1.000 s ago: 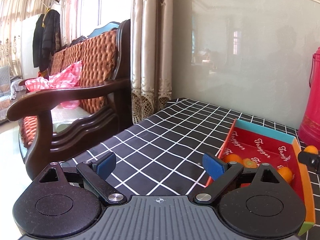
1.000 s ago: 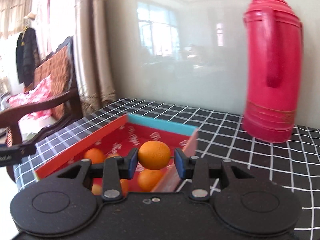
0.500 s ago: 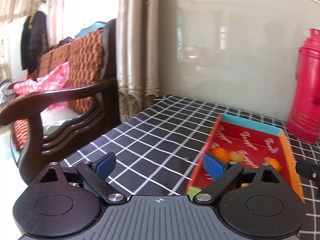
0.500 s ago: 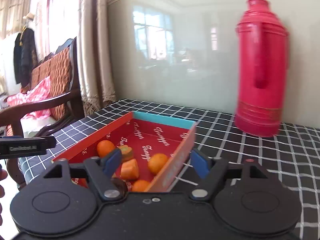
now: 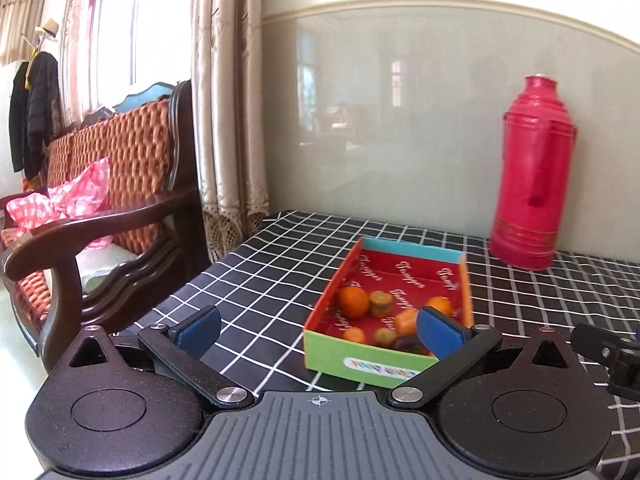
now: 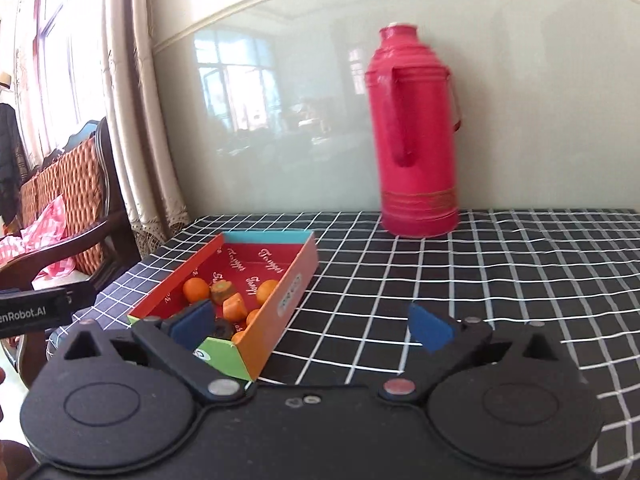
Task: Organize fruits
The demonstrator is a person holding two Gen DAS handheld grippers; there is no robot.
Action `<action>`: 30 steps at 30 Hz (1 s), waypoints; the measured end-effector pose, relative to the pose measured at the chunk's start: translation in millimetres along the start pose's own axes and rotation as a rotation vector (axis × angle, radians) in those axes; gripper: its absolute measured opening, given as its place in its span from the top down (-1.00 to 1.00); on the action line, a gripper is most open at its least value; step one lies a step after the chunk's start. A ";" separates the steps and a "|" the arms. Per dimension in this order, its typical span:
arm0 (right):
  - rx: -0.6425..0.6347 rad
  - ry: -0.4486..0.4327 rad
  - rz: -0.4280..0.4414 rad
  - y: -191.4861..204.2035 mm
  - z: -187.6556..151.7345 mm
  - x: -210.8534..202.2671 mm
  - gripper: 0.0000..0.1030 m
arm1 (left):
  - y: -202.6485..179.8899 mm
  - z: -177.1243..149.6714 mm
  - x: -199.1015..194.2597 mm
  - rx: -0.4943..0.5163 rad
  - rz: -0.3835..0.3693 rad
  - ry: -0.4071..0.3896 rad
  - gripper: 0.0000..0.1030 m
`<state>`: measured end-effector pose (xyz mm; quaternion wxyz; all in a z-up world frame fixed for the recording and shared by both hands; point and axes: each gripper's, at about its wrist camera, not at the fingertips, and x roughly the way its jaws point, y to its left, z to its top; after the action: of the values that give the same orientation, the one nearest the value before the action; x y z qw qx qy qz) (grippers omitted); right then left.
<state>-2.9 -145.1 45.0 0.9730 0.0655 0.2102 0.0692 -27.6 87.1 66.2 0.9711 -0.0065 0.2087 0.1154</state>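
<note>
Both grippers' fingers have just been opening and stand spread with nothing between them: left gripper [image 5: 318, 330], right gripper [image 6: 310, 326]. The fruits [image 6: 224, 304], apparently mostly oranges, lie in the box [image 6: 294, 280] on the counter [image 6: 480, 280].

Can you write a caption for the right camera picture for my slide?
Open right tool above a checked tablecloth, fruit box and red flask.
</note>
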 end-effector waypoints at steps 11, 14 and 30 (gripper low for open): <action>-0.018 -0.038 -0.006 11.4 1.5 -36.0 -0.89 | 1.2 -2.4 -43.7 -0.010 -0.036 -0.025 -1.00; -0.015 -0.039 0.000 11.8 0.4 -40.0 -0.89 | 1.9 -3.7 -48.1 -0.004 -0.034 -0.028 -1.00; -0.020 -0.032 -0.009 12.8 -3.8 -42.1 -0.89 | -6.3 -8.6 -49.0 0.011 -0.043 -0.018 -1.00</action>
<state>-43.8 -139.0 60.4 0.9771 0.0560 0.1944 0.0660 -73.0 69.6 78.1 0.9752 -0.0046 0.2004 0.0934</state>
